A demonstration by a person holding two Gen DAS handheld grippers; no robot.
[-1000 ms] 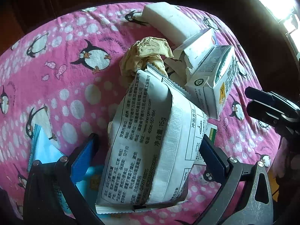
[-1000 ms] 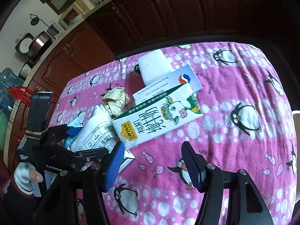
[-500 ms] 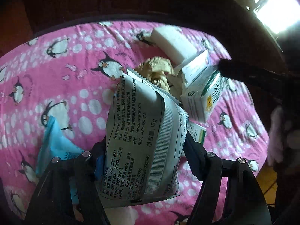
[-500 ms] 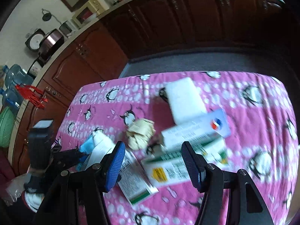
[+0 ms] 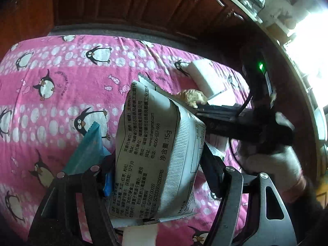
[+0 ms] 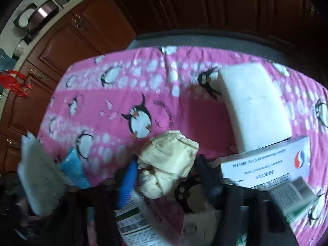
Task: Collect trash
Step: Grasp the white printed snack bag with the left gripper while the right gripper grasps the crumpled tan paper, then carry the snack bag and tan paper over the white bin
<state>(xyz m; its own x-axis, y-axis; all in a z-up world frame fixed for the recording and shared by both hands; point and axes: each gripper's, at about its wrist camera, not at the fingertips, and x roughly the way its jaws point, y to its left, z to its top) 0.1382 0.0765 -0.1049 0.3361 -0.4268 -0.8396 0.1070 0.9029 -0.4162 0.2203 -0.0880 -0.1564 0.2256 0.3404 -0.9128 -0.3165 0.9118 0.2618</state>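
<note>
We've got the left gripper (image 5: pixel 157 176) clamped on the grey sachet (image 5: pixel 155 149) lifted off the pink penguin cloth (image 5: pixel 61 86), right gripper (image 6: pixel 166 176) wide around the crumpled tan paper (image 6: pixel 170 162); risk: closing snags cloth or neighbouring white box (image 6: pixel 264 164).

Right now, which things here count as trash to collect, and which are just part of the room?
Trash to collect:
printed food pouch, in the left tool
crumpled beige paper, between the right tool's fingers
white carton
blue wrapper

Just there:
penguin tablecloth
white foam block
wooden cabinets
</note>
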